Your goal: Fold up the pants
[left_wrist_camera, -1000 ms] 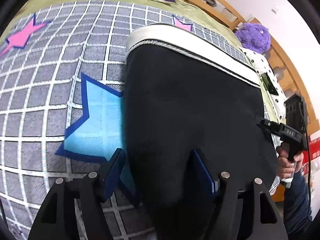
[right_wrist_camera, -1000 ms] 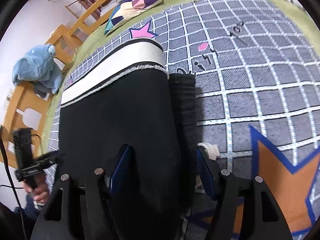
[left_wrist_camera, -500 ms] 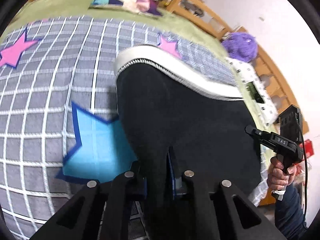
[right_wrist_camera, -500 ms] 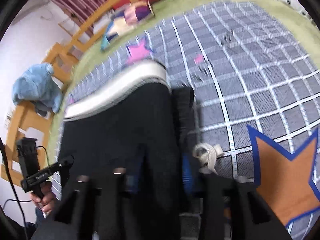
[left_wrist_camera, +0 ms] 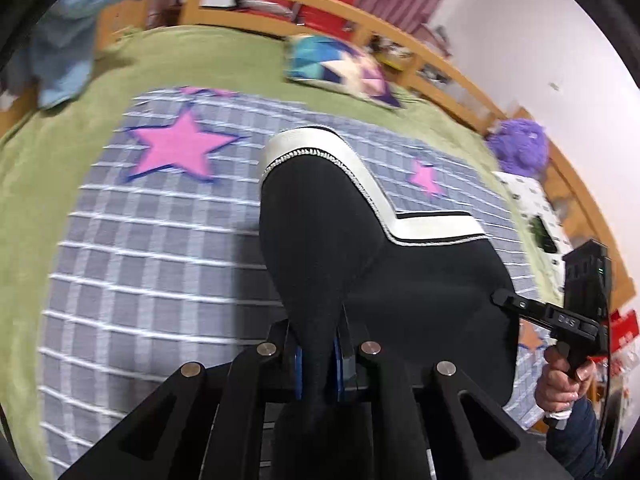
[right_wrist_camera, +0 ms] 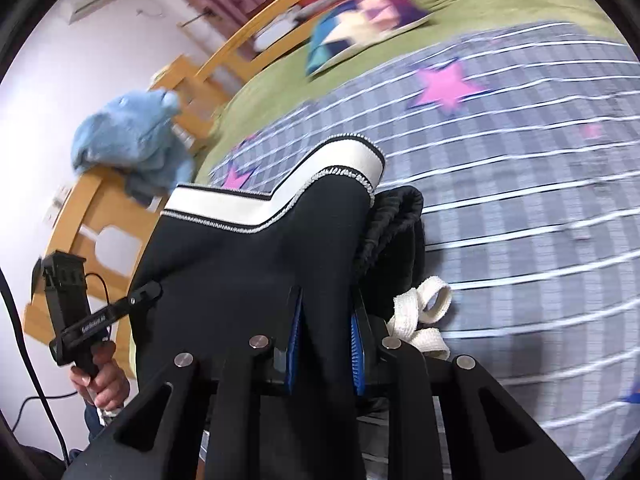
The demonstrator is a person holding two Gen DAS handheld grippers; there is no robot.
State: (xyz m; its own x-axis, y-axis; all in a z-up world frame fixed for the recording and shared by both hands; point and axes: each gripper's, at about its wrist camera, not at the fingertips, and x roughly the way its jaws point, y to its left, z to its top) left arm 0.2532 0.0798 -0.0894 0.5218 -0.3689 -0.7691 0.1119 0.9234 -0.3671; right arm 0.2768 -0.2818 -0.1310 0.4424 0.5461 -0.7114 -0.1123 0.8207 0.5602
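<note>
Grid blanket w/ stars [left_wrist_camera: 160,240] on bed, wide and flat. Black pants [left_wrist_camera: 328,248] on it, near edge lifted off blanket, white waistband [left_wrist_camera: 360,168] at far end. Left gripper [left_wrist_camera: 318,354] clamped on near hem; right gripper [right_wrist_camera: 326,336] jaws just closed further, fabric pinched between. Cream drawstring [right_wrist_camera: 420,312] dangling beside right gripper. Risk: uneven pull skews fold; thin pinch could slip; drawstring may get trapped inside.
</note>
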